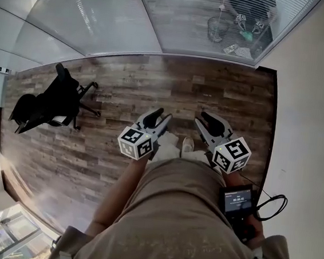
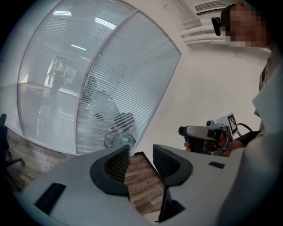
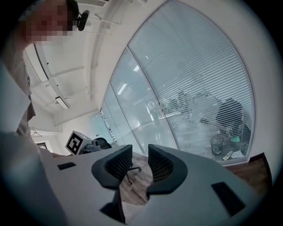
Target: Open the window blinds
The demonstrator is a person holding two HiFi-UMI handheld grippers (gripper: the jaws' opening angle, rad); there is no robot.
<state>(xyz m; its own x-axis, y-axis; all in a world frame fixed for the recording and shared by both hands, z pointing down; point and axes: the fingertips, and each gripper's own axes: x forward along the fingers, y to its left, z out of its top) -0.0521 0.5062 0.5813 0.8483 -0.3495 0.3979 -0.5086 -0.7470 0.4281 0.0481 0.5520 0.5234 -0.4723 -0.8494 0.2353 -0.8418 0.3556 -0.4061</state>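
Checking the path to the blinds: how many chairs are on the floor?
1: a black office chair on the wood floor, at the head view's left. Others may be out of view.

An office room: tall glass partition walls (image 1: 93, 15), one covered by white slatted blinds (image 2: 128, 75), a black swivel chair (image 1: 52, 103) standing alone on the wood-plank floor (image 1: 155, 88), beside plain white walls (image 1: 316, 85).

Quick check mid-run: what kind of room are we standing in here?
Most likely an office: glass partition walls, slatted blinds across one of them, and a black swivel chair on a wood-plank floor.
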